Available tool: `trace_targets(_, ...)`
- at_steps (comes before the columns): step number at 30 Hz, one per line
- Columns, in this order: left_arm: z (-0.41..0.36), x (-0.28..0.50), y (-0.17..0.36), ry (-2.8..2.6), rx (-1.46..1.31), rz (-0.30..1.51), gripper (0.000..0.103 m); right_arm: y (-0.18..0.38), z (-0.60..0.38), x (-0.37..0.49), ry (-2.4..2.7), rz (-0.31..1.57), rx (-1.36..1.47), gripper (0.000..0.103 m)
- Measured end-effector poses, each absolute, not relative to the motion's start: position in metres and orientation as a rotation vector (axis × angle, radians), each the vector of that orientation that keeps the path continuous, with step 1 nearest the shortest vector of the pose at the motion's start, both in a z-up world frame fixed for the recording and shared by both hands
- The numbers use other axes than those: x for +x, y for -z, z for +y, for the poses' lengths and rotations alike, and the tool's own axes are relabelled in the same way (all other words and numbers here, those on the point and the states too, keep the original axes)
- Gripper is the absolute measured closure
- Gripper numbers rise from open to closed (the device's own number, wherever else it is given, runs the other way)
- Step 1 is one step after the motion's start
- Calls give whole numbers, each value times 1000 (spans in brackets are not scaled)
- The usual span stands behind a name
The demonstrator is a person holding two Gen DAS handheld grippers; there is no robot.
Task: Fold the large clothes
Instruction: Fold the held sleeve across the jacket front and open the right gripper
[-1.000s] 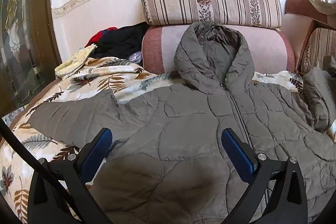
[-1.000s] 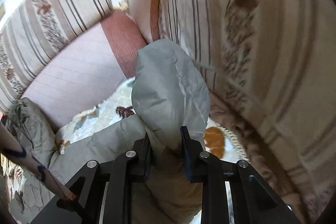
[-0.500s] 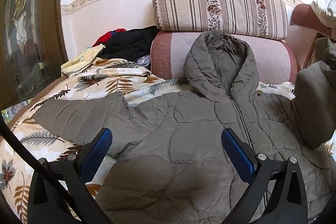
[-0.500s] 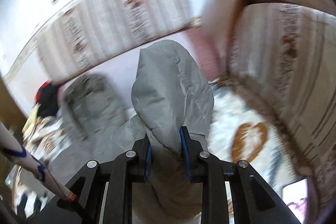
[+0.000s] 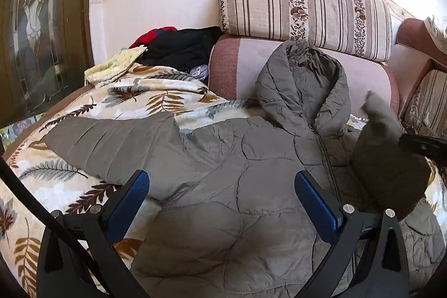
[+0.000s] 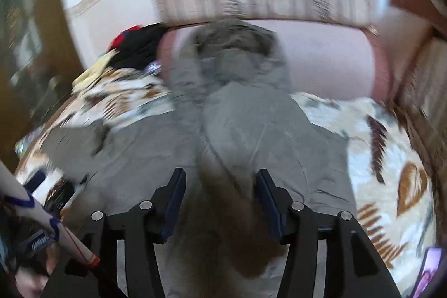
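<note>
In the left wrist view, the left gripper (image 5: pixel 222 203) hangs low over the front hem area of a grey quilted hooded jacket (image 5: pixel 223 175), its two blue-padded fingers (image 5: pixel 130 203) spread wide with nothing between them, the gripper pointing toward the back of the sofa. The jacket lies front-up on a leaf-print blanket (image 5: pixel 134 99) that covers the sofa seat; its hood (image 5: pixel 304 85) leans against the pink bolster (image 5: pixel 245 69) at the back edge, under a striped back cushion (image 5: pixel 304 7). One sleeve (image 5: pixel 106 141) stretches flat toward the seat's left edge. At the right edge of the picture the other sleeve (image 5: pixel 385 158) is lifted off the seat, and the dark tip of the right gripper (image 5: pixel 421 147) shows against it. A heap of black and red clothes (image 5: pixel 178 46) sits at the seat's back left corner.

The right wrist view is motion-blurred. The right gripper (image 6: pixel 220 200) points along the jacket (image 6: pixel 139 147) toward the hood (image 6: pixel 234 46), with the raised sleeve (image 6: pixel 245 136) running up between its fingers (image 6: pixel 173 200). The jaws stand partly apart, and the blur hides whether the pads press the fabric, so the grip cannot be told.
</note>
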State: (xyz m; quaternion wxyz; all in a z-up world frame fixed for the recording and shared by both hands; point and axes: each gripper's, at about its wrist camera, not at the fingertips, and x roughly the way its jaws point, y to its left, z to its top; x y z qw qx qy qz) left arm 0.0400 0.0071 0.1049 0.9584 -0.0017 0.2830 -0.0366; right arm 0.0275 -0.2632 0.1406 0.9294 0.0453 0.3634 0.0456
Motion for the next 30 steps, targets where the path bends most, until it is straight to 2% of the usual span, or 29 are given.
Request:
trace_targets(4, 12, 38, -107, 67, -15, 565, 0, -154, -270, 6, -144, 671, 194, 36)
trace_targets(8, 17, 38, -109, 56, -32, 564, 0, -152, -308, 5, -24, 671, 260, 36)
trace_targets(11, 19, 39, -108, 49, -40, 570, 0, -133, -326, 17, 37, 754, 282, 36)
trace_targets(23, 20, 42, -105, 26, -30, 585, 0, -44, -242, 39, -25, 995, 60, 36)
trace_targets(30, 40, 26, -126, -76, -90, 464, 0, -51, -229, 16, -30, 961, -53, 35)
